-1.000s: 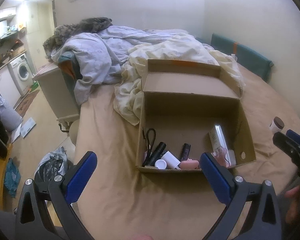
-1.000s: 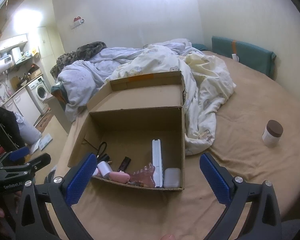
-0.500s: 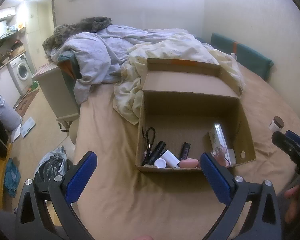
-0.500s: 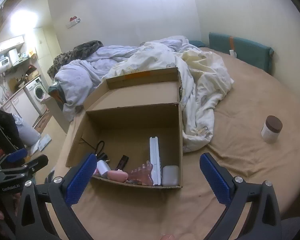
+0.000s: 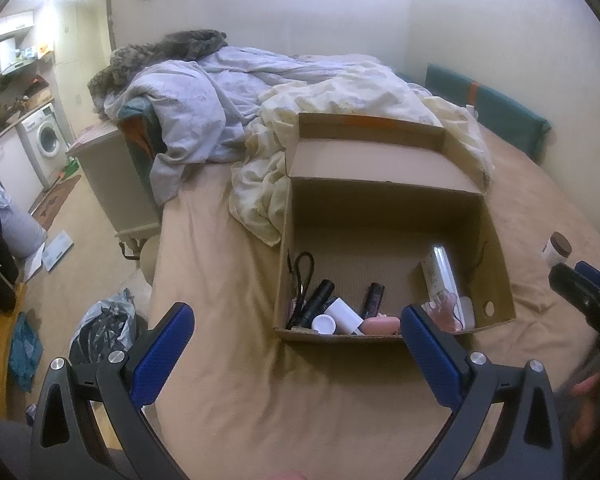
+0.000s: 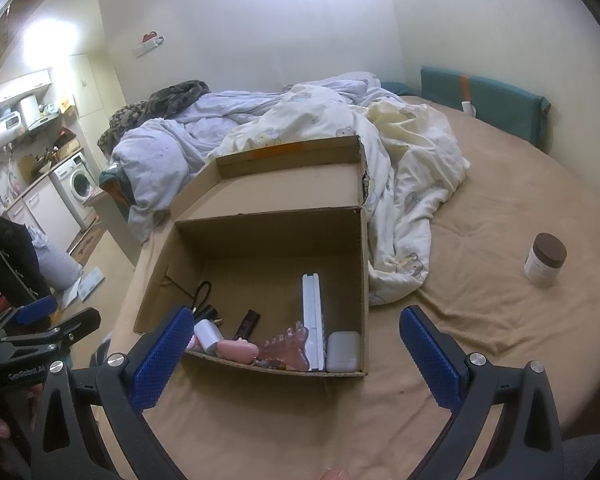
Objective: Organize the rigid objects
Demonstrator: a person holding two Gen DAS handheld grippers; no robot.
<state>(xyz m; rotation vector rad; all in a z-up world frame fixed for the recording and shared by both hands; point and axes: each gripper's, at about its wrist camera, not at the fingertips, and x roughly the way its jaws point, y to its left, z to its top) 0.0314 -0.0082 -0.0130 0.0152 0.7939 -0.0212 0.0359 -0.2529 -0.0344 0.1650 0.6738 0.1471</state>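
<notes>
An open cardboard box [image 5: 496, 240] [image 6: 260, 236] sits on the tan bed sheet. It holds several rigid items: a black torch [image 5: 316, 300], a white cylinder [image 5: 342, 314], a pink item [image 5: 380, 324], a white flat case [image 6: 313, 316] and a small white box [image 6: 343, 350]. A white jar with a brown lid [image 6: 545, 259] [image 5: 556, 247] stands on the sheet to the right of the box. My left gripper [image 5: 296, 354] is open and empty, in front of the box. My right gripper [image 6: 296, 354] is open and empty, in front of the box's right corner.
Rumpled duvets [image 5: 320, 92] lie behind the box. A teal cushion [image 6: 484, 104] lines the far wall. The bed's left edge drops to the floor, with a black bag [image 5: 100, 328] and a washing machine [image 5: 46, 140] beyond.
The right wrist view has shifted a little, so the box sits slightly further left and the jar lower. The left gripper has barely moved. Both stay open.
</notes>
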